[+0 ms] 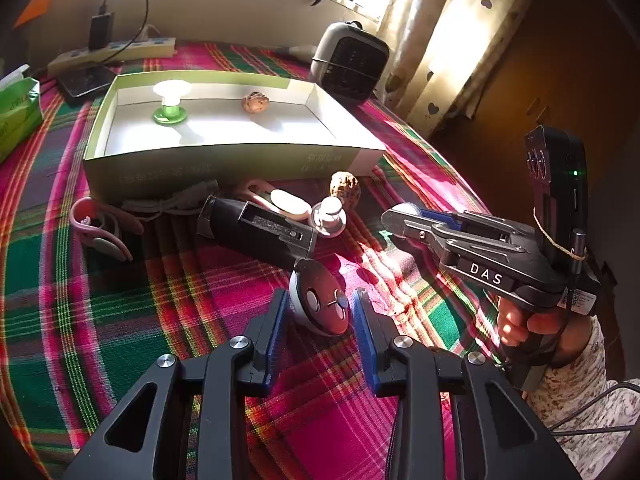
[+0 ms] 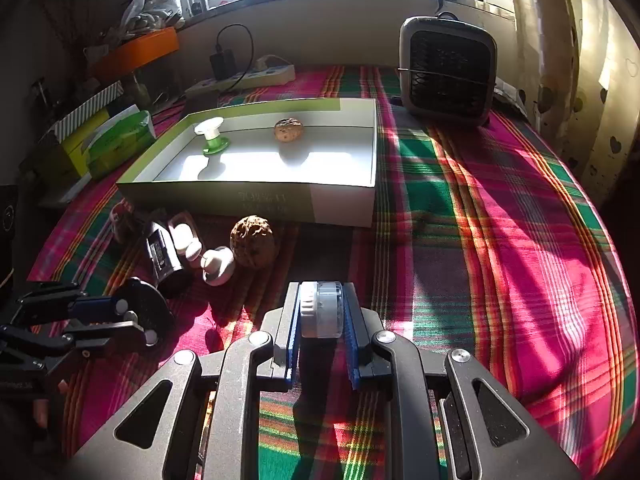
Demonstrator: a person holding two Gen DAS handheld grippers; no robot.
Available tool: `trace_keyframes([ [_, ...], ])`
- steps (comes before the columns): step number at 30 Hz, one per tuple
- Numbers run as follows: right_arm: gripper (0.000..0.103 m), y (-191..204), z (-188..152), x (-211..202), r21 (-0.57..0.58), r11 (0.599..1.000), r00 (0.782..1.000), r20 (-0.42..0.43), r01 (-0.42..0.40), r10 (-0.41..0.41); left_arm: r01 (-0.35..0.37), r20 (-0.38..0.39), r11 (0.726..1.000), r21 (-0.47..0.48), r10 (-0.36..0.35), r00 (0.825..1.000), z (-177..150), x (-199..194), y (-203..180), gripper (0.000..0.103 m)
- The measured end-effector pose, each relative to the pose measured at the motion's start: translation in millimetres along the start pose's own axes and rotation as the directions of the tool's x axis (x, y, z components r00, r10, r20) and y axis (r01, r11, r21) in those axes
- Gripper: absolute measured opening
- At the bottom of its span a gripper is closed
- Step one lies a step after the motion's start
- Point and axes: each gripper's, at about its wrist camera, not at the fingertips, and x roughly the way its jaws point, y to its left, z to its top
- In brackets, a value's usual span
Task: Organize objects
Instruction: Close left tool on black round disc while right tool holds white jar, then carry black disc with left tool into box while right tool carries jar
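Note:
An open green-and-white box (image 1: 224, 160) (image 2: 344, 204) holds a green spool (image 1: 170, 104) (image 2: 212, 136) and a walnut (image 1: 255, 101) (image 2: 289, 129). In front of it lie a second walnut (image 1: 345, 186) (image 2: 254, 242), a white spool (image 1: 329, 216) (image 2: 218, 266), a black device (image 1: 256, 228) (image 2: 162, 256), a pink clip (image 1: 280, 200) and pink earphones (image 1: 100, 228). My left gripper (image 1: 320, 308) is open around a round disc-shaped object (image 1: 322, 304), apparently not touching it. My right gripper (image 2: 322, 312) (image 1: 404, 216) is shut on a small clear container with a white cap (image 2: 322, 310), above the cloth.
A plaid cloth (image 2: 500, 240) covers the table. A small fan heater (image 1: 350, 64) (image 2: 448, 72) stands at the back right. A power strip with charger (image 1: 112, 50) (image 2: 244, 76), a phone (image 1: 82, 80) and green packets (image 1: 16, 112) (image 2: 116, 144) lie at the back left. Curtains hang on the right.

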Motion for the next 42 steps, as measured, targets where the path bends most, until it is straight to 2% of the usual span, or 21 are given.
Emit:
trace_keyframes([
  [15, 0.02, -0.2, -0.1, 0.0, -0.006, 1.0, 1.0, -0.003, -0.01, 0.01, -0.113, -0.002, 0.993, 0.02, 0.113, 0.994, 5.4, 7.0, -12.7, 0.03],
  [20, 0.02, -0.6, -0.5, -0.5, -0.004, 1.0, 1.0, -0.001, -0.012, 0.012, -0.15, 0.0, 0.988, 0.038, 0.15, 0.989, 4.7, 7.0, -16.8, 0.026],
  [42, 0.02, 1.4, -2.2, -2.5, -0.006, 1.0, 1.0, 0.003, -0.011, 0.011, -0.163, 0.016, 0.986, 0.038, 0.162, 0.987, 4.7, 3.2, -16.3, 0.026],
])
